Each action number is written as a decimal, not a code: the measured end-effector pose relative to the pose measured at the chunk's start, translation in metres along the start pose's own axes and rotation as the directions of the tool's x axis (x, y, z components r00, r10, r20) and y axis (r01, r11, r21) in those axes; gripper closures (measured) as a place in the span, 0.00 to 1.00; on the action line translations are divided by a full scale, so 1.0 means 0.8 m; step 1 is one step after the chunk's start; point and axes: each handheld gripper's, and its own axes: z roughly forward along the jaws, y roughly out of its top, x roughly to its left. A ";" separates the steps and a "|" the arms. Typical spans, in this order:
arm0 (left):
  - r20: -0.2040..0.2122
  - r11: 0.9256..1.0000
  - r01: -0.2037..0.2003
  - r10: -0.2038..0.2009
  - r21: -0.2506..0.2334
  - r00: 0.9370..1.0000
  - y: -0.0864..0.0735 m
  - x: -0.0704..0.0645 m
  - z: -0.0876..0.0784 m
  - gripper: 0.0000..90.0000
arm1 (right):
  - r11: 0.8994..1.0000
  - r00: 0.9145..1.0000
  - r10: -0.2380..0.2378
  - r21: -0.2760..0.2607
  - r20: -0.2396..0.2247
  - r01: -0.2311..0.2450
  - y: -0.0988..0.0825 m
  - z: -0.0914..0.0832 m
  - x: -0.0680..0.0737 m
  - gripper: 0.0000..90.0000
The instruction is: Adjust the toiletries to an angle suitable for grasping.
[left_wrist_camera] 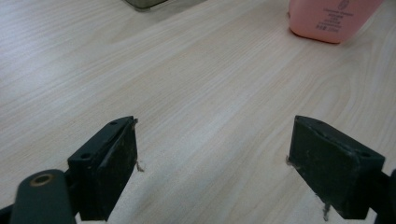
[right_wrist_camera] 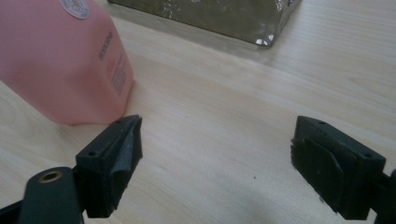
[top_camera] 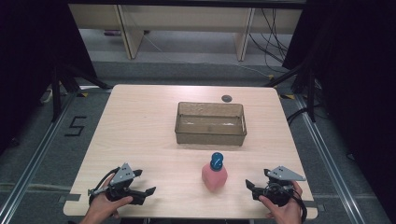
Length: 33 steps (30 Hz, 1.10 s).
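A pink bottle (top_camera: 214, 176) with a blue cap (top_camera: 217, 160) stands upright near the table's front, between my two grippers. Its pink base (left_wrist_camera: 329, 18) lies far ahead in the left gripper view, and its body (right_wrist_camera: 60, 60) sits close to the left jaw in the right gripper view. Behind it rests a clear rectangular bin (top_camera: 210, 123), whose corner (right_wrist_camera: 224, 16) appears in the right gripper view. My left gripper (top_camera: 150, 192) lies at the front left, open and empty (left_wrist_camera: 212, 163). Open too, my right gripper (top_camera: 250, 186) sits at the front right, holding nothing (right_wrist_camera: 217, 161).
The wooden table (top_camera: 140, 126) has a small dark round cap (top_camera: 226, 98) set near its far edge. Dark curtains hang at both sides, and cables (top_camera: 273, 37) trail on the floor beyond the table. A "5" (top_camera: 74, 126) is marked on the floor at the left.
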 end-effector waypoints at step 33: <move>0.001 1.000 -0.004 0.004 0.007 1.000 0.000 0.000 0.000 0.16 | 0.993 0.996 -0.028 -0.120 -0.087 0.018 0.013 -0.004 0.024 0.19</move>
